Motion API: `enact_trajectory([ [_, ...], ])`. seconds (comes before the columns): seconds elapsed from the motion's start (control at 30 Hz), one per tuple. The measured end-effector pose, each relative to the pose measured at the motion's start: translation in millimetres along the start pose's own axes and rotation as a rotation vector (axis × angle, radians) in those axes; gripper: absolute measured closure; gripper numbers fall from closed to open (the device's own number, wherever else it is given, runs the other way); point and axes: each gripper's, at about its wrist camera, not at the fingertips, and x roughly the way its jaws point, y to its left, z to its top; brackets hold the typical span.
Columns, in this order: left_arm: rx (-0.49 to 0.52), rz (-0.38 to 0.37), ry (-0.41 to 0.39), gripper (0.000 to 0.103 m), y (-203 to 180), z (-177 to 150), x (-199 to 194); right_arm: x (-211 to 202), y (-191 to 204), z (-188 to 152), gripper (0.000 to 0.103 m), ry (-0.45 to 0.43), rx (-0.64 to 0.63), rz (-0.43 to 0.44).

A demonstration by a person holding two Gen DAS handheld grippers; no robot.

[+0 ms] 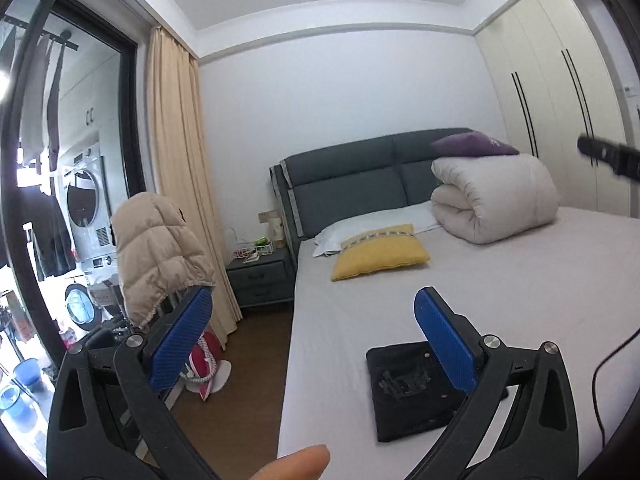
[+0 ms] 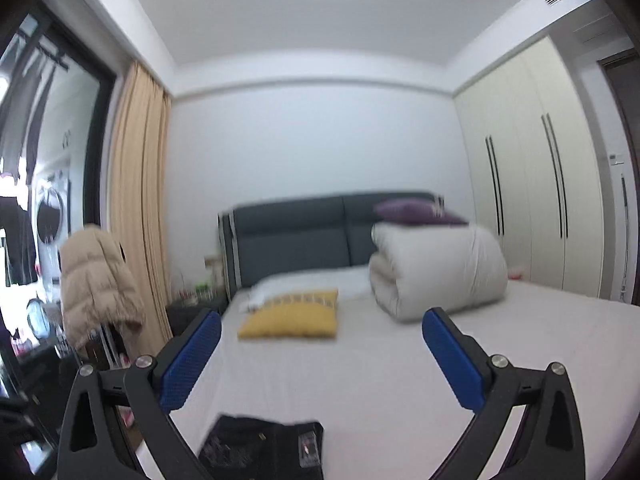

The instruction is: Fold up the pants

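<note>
Pants (image 1: 416, 392) lie folded on bed (image 1: 520, 280). Both tongs, left (image 1: 312, 334) and right (image 2: 322, 354), wide and empty. Looks done; just keep clear of the fold.

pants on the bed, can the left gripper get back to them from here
Probably yes. The left gripper is open and empty, and the folded pants lie just below it on bare bed, with nothing in between.

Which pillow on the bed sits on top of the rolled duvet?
The purple pillow; it rests on the duvet, while the yellow pillow and white pillow lie on the mattress.
</note>
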Motion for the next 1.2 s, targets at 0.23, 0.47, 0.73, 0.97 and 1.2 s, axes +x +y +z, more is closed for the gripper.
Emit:
enact_trajectory([
  [0.23,-0.077,-0.04,0.156,0.0,22.1,22.4,-54.2,-47.3,19.2,44.4,0.0,-0.018,-0.005,-0.001],
  [0.47,-0.182,-0.154,0.41,0.0,7.4,-20.2,-40.4,-43.7,18.2,-7.3,0.0,0.238,0.001,-0.099],
  [0.73,-0.189,-0.153,0.558,0.0,-17.3,-83.7,1.3,-27.4,17.2,-76.0,0.0,0.474,0.004,-0.137],
  [0.97,-0.192,-0.148,0.624,0.0,-33.9,-126.6,55.7,-20.4,30.9,-100.5,0.0,0.546,-0.039,-0.126],
  [1.2,-0.193,-0.137,0.66,0.0,-38.8,-144.3,72.4,-12.9,43.6,-114.8,0.0,0.594,-0.072,-0.095],
])
